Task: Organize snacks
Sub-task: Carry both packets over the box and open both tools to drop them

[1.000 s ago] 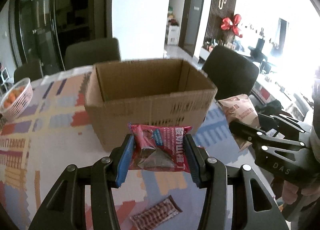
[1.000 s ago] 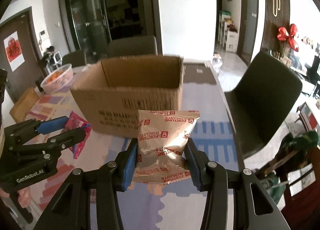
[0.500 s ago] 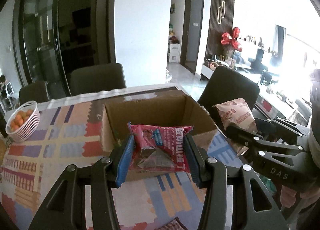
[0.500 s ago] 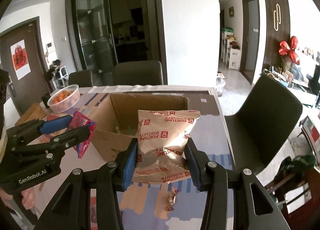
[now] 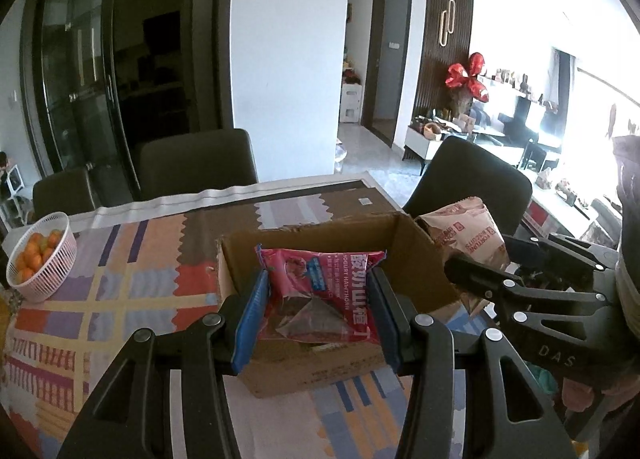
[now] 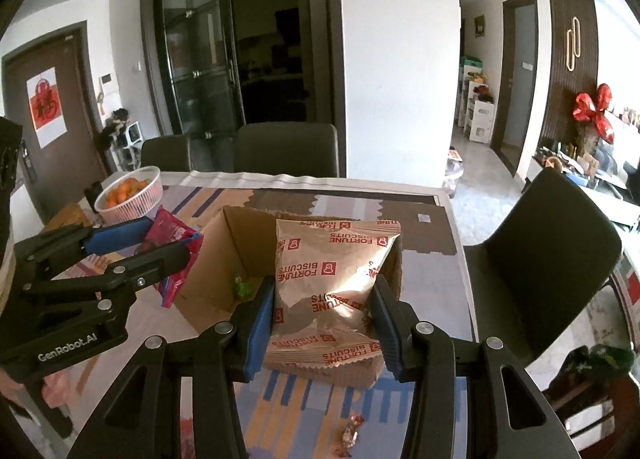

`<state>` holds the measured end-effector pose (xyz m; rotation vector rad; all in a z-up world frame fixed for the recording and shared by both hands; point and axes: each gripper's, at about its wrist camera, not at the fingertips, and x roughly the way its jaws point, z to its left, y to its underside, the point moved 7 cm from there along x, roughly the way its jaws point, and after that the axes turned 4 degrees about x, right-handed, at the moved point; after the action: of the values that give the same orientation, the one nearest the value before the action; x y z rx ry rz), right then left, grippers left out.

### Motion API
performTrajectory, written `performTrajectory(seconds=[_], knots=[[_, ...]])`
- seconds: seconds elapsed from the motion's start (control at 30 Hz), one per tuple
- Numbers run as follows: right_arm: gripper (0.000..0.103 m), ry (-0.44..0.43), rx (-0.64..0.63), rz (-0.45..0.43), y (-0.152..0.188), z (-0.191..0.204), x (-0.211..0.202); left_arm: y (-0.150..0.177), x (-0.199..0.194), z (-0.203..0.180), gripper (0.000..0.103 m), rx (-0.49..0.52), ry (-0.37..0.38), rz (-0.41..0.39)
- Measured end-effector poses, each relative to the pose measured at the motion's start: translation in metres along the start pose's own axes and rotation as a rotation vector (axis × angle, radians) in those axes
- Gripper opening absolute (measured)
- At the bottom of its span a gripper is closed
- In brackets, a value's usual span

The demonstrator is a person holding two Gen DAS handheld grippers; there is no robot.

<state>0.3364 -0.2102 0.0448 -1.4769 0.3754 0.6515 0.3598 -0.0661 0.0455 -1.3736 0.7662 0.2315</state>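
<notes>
My left gripper (image 5: 320, 307) is shut on a pink yogurt hawthorn snack packet (image 5: 320, 295) and holds it over the open cardboard box (image 5: 416, 259). My right gripper (image 6: 322, 311) is shut on a beige Fortune Biscuits packet (image 6: 332, 279) and holds it over the same box (image 6: 216, 259). Each gripper shows in the other's view: the right one (image 5: 492, 263) with its biscuit packet (image 5: 468, 235) at the box's right side, the left one (image 6: 160, 243) with the pink packet (image 6: 172, 235) at the box's left side. A small green item (image 6: 242, 287) lies inside the box.
A white basket of oranges (image 5: 40, 255) stands at the table's far left. A wrapped candy (image 6: 350, 433) lies on the patterned tablecloth (image 5: 120, 287) in front of the box. Dark chairs (image 5: 196, 163) stand behind and to the right (image 6: 540, 259) of the table.
Both grippers have risen and moved forward with their packets, from in front of the box to above its opening. The box now sits lower in both views.
</notes>
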Motion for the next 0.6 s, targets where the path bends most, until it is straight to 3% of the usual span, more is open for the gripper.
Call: performTrajectory(seconds=[0.6], knots=[[0.047, 0.008, 0.024, 0.098, -0.002, -0.015, 0.074, 0.006, 0.069, 0.015, 0.050, -0.012, 0.002, 0.103]])
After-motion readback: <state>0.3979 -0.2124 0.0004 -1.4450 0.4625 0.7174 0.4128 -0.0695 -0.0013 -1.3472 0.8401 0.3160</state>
